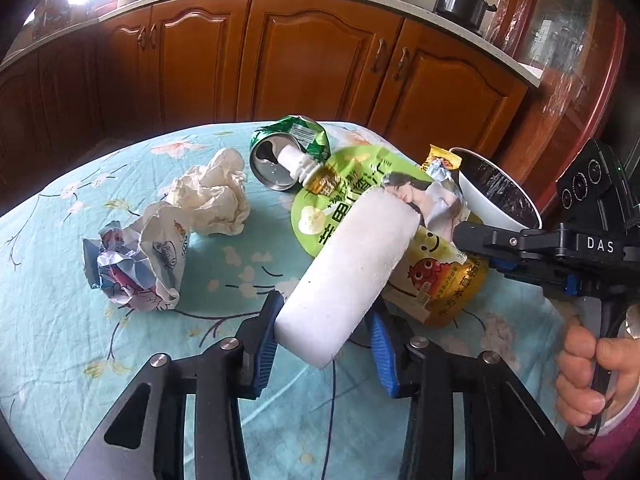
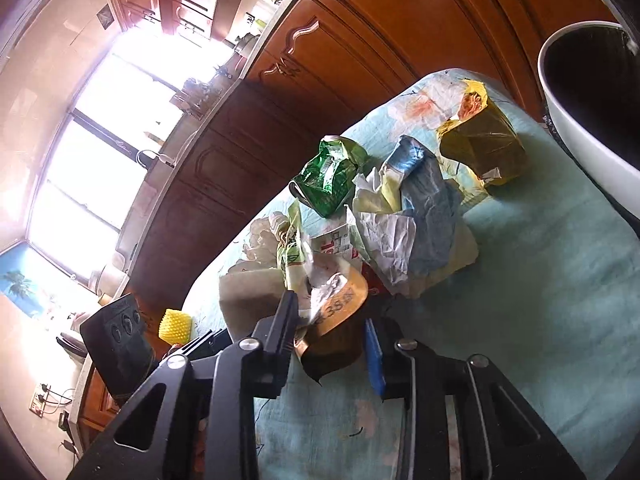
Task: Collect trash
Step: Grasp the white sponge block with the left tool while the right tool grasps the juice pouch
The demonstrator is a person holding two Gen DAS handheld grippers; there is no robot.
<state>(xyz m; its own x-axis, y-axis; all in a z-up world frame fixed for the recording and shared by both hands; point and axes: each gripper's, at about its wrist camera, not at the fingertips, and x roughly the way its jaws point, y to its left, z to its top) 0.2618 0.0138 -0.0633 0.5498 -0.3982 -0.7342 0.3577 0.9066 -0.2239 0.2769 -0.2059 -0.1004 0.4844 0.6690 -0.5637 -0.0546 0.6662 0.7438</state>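
Observation:
My left gripper [image 1: 326,344] is shut on a white foam block [image 1: 352,268], which sticks up and away over the table. Beyond it lie a green drink pouch [image 1: 340,184], a gold packet [image 1: 436,280] and a crushed green can [image 1: 288,152] with a small white bottle [image 1: 296,162] at its mouth. My right gripper [image 2: 332,340] is shut on a gold-brown crumpled packet [image 2: 332,320]. In the left wrist view the right gripper [image 1: 476,250] reaches in from the right, at the gold packet. A white bin with a black liner [image 1: 492,200] [image 2: 580,128] stands at the table's far right.
Crumpled white paper [image 1: 212,196] and a printed paper wad [image 1: 136,264] lie on the teal floral tablecloth [image 1: 80,340]. Blue-white crumpled paper [image 2: 420,208] and a yellow packet [image 2: 480,140] lie near the bin. Wooden cabinets [image 1: 320,60] stand behind. A hand [image 1: 588,372] grips the right handle.

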